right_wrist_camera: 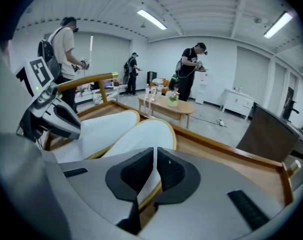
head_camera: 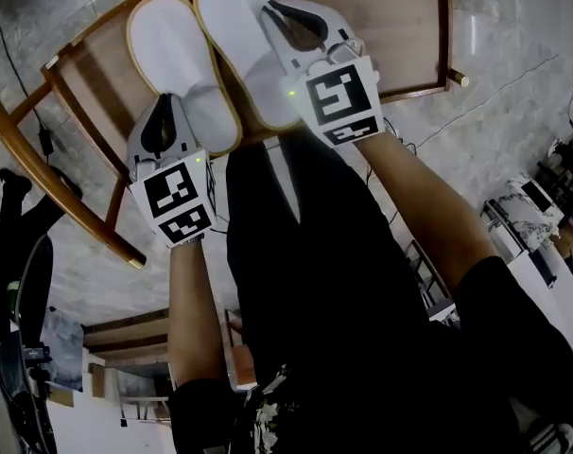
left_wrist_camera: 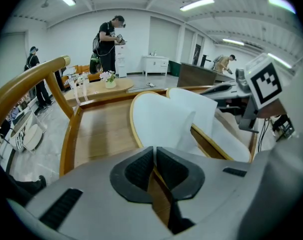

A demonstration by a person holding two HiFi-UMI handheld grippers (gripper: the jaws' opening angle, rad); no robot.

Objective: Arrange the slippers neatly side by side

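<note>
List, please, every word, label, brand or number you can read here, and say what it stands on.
No words, brands or numbers are readable anywhere.
Left marker cube: black-and-white square code, no letters.
Right marker cube: the same.
Left slipper and right slipper: plain white, no print.

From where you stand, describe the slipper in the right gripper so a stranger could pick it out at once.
Find the wooden chair seat with its raised rim. Of the two white slippers on it, the right slipper has its heel pinched in the right gripper's jaws. Its toe reaches farther across the seat than the left slipper's.
</note>
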